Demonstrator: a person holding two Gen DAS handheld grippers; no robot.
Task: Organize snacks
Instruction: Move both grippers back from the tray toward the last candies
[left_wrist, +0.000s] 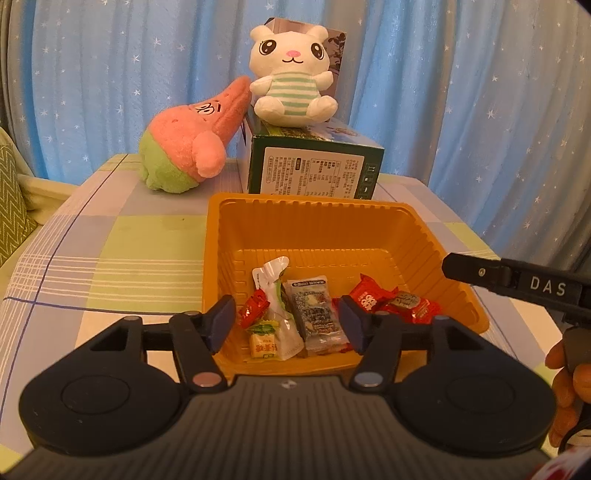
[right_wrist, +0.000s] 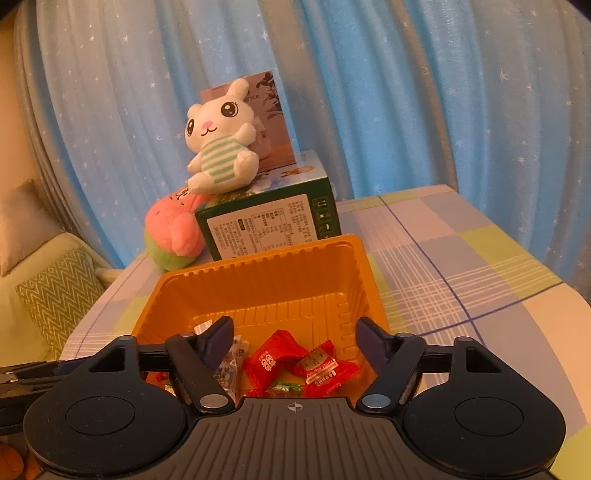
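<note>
An orange plastic tray (left_wrist: 424, 236) sits on the checked tablecloth and holds several wrapped snacks: a white and green packet (left_wrist: 275, 325), a dark blue packet (left_wrist: 316, 314) and red candies (left_wrist: 369, 297). My left gripper (left_wrist: 286, 319) is open and empty, its fingers over the tray's near part. My right gripper (right_wrist: 295, 339) is open and empty above the same tray (right_wrist: 258, 280), over red candies (right_wrist: 271, 360). The right gripper's finger (left_wrist: 480, 273) shows at the right of the left wrist view.
Behind the tray stands a green carton (left_wrist: 314, 166) with a white rabbit plush (left_wrist: 291, 74) on top. A pink and green star plush (left_wrist: 188, 144) leans beside it. A blue starred curtain hangs behind. A sofa cushion (right_wrist: 55, 295) lies left of the table.
</note>
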